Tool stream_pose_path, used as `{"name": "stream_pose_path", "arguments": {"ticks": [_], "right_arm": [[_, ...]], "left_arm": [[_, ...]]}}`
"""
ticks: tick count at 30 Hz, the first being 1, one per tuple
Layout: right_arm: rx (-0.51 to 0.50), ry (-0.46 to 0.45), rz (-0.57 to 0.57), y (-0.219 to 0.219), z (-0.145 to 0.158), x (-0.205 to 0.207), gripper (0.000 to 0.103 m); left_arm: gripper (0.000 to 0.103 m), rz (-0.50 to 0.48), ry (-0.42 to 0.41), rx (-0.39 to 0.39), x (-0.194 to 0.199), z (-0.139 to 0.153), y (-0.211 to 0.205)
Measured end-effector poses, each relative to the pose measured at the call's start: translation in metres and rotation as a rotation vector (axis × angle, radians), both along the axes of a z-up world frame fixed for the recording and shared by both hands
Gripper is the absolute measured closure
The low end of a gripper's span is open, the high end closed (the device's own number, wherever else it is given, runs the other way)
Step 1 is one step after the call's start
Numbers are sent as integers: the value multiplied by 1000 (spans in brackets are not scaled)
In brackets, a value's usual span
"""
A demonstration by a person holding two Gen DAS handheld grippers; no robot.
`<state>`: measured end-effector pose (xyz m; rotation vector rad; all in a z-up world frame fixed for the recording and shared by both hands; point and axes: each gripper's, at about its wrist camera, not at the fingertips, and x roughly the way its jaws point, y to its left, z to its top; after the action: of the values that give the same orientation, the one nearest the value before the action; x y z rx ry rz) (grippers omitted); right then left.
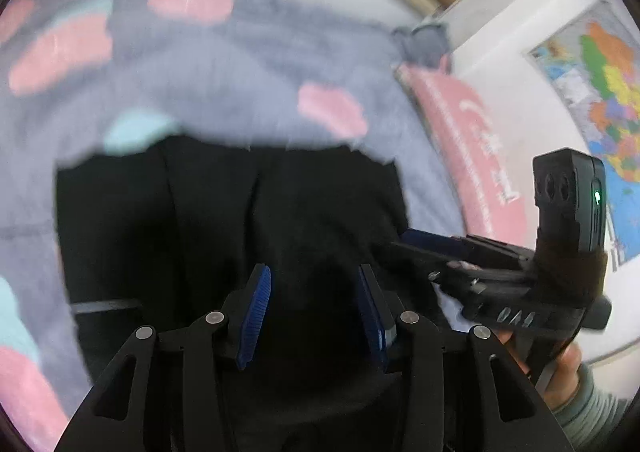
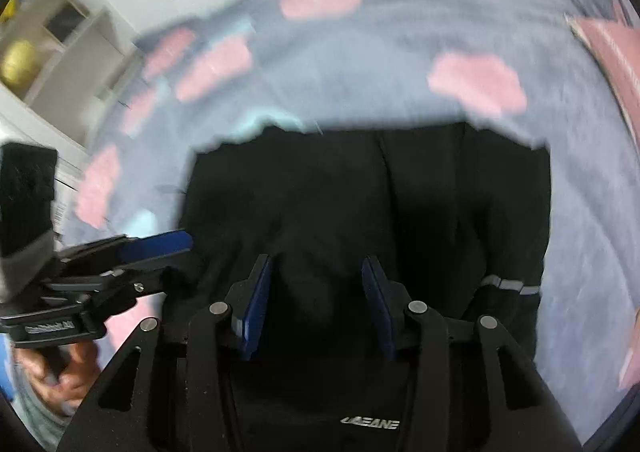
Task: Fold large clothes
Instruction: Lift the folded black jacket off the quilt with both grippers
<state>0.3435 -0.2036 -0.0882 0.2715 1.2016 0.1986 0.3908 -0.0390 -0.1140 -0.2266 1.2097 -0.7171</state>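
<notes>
Left gripper [image 1: 310, 288]: nearest the left wrist camera; its blue pads stand spread, with black cloth filling the gap between them. Whether the pads touch the cloth cannot be told.
Right gripper [image 2: 316, 284]: nearest the right wrist camera; jaws likewise spread over black cloth, nothing pinched.
Black garment [image 1: 224, 220]: lies on the bedspread [image 1: 248, 64], a grey cover with pink and pale blue patches, reaching from the near edge to mid-scene. A vertical seam or fold runs up its middle.
Left wrist view only: the right gripper enters from the right at the garment's right edge, held by a hand [image 1: 564, 376] in a grey cuff; a pink pillow [image 1: 472, 148] and a coloured wall map [image 1: 604, 92] lie far right.
Right wrist view only: the left gripper enters from the left at the garment's left edge; a shelf unit [image 2: 60, 48] stands far left; a grey reflective band [image 2: 510, 286] marks the garment's right side, and white lettering [image 2: 370, 423] sits at the near edge.
Hard to make out: both views are motion-blurred; the lettering is unreadable; the garment's near part is hidden behind the gripper bodies.
</notes>
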Motion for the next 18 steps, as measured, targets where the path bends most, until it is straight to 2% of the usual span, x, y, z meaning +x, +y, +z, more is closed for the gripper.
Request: {"name": "stream_pose_path", "arguments": {"ticks": [2,4,6,8,10,13,15,18], "right_arm": [[-36,67,1,1,-39,-6,50],[-53,106,-3,0,-71,-14,46],[-57,91,-14,-1,-99,-23,46],[-108,31,6,6,-105,-32,46],[-154,17,26,14,-102,-35,45],[-144,37,33,15,-86,-34,45],[-141,8,45,16,-66,-41,44],[-180,-96,85,26,-36,-59,44]], "left_arm": [[58,14,79,16,-2,-30,-3],[58,39,116,58,-4,-57,-6],[59,44,146,130,-6,-90,-10],[59,55,146,147,-8,-106,-12],[59,50,142,166,-8,-102,-18],[59,14,98,176,-14,-85,-20],[58,-6,67,150,-26,-65,-16],[58,-23,31,70,-49,-39,-5]]}}
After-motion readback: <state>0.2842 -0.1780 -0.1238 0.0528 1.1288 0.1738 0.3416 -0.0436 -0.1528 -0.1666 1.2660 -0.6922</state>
